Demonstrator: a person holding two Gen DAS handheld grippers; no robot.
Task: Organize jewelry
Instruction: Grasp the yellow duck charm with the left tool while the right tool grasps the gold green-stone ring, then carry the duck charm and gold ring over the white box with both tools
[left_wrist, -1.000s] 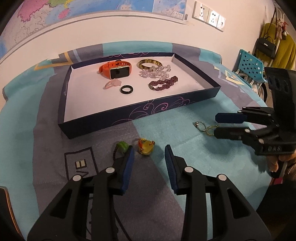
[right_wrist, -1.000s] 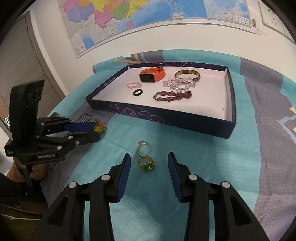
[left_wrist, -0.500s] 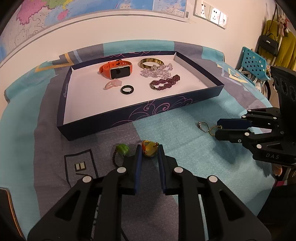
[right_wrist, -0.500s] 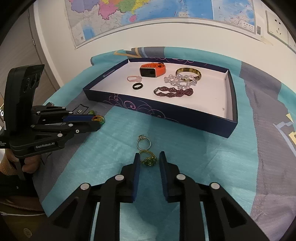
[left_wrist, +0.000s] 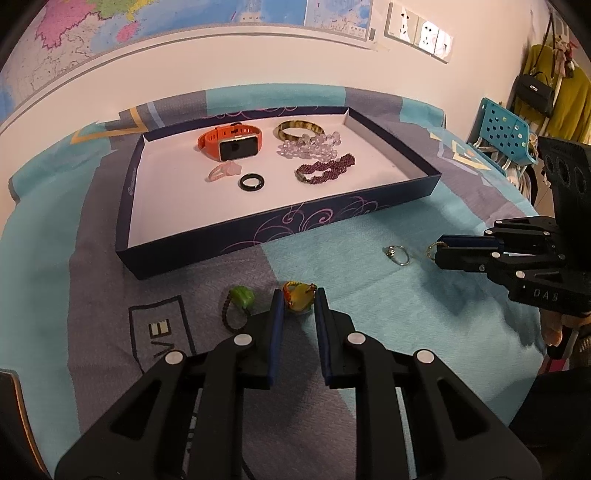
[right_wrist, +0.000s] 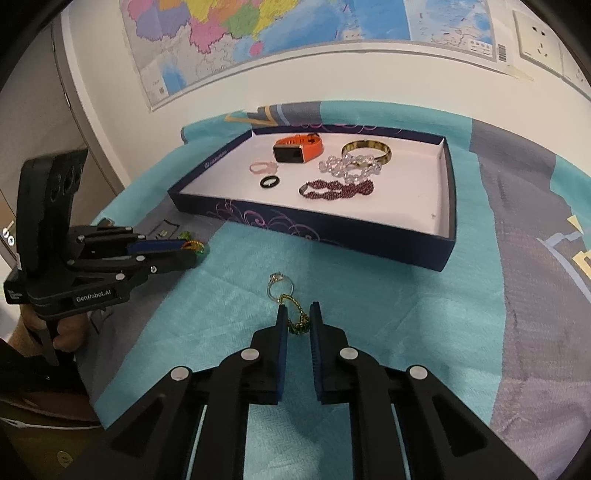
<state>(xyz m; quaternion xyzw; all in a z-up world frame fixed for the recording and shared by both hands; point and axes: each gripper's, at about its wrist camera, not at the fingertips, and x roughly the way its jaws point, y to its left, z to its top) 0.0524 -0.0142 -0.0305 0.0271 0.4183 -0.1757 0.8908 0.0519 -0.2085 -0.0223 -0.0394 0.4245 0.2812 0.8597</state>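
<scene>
While both grippers work low over the cloth-covered table (left_wrist: 369, 302), the left gripper (left_wrist: 298, 299) has its blue pads pressed on either side of a yellow charm (left_wrist: 298, 295) with a red cord, which sits on the grey patch of cloth in front of the tray (left_wrist: 280, 236). Just left of it lies a green charm (left_wrist: 242, 296) on a dark beaded loop, untouched.

The right gripper (right_wrist: 297, 317) is closing its jaws, now nearly together, on a gold ring (right_wrist: 298, 319) set with green; the ring stands upright between the pads on the turquoise cloth. A silver ring (right_wrist: 280, 286) lies just beyond the fingertips, touching or nearly touching the gold one; which, I cannot tell.

Further back, the dark blue tray with a white floor holds an orange watch (left_wrist: 232, 142), a tortoiseshell bangle (left_wrist: 299, 129), a clear bead bracelet (left_wrist: 310, 144), a purple bead bracelet (left_wrist: 325, 169), a pink ring (left_wrist: 223, 171) and a black ring (left_wrist: 251, 182). The bangle and clear beads touch; the rest lie apart. A map (right_wrist: 258, 37) hangs on the wall behind.
</scene>
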